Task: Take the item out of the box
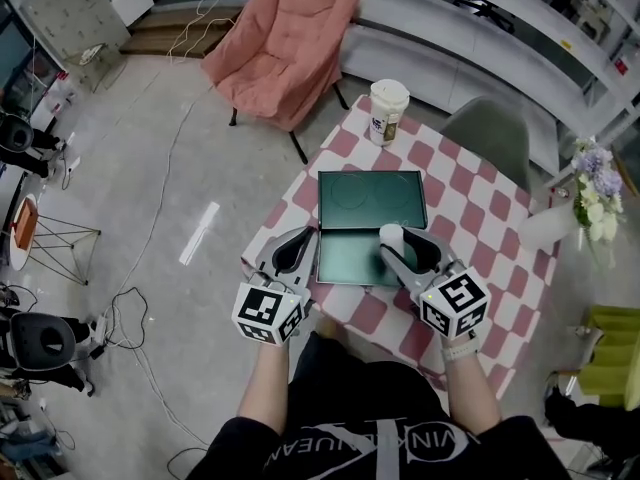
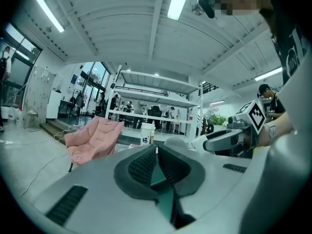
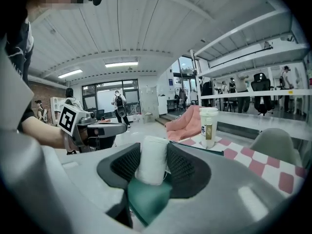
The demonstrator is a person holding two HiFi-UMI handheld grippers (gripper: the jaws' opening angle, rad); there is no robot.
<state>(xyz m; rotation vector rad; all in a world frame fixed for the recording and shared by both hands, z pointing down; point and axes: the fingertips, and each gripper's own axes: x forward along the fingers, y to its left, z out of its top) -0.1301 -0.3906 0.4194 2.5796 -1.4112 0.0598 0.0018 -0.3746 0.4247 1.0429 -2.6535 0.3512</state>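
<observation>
Clamping a white roll (image 3: 152, 159) between its jaws, the right tool (image 1: 393, 243) holds it over the base of the open dark-green box (image 1: 371, 203) on the checkered worktop (image 1: 480, 218); whether the roll touches the base is unclear. The left tool (image 2: 157, 165) is pinched on the box's thin left wall. A paper cup (image 1: 388, 110) stands beyond the box, near the far edge.

Checked-cloth table (image 1: 480, 206): open green box (image 1: 370, 203) at middle, lidded paper cup (image 1: 388, 108) at far corner.
</observation>
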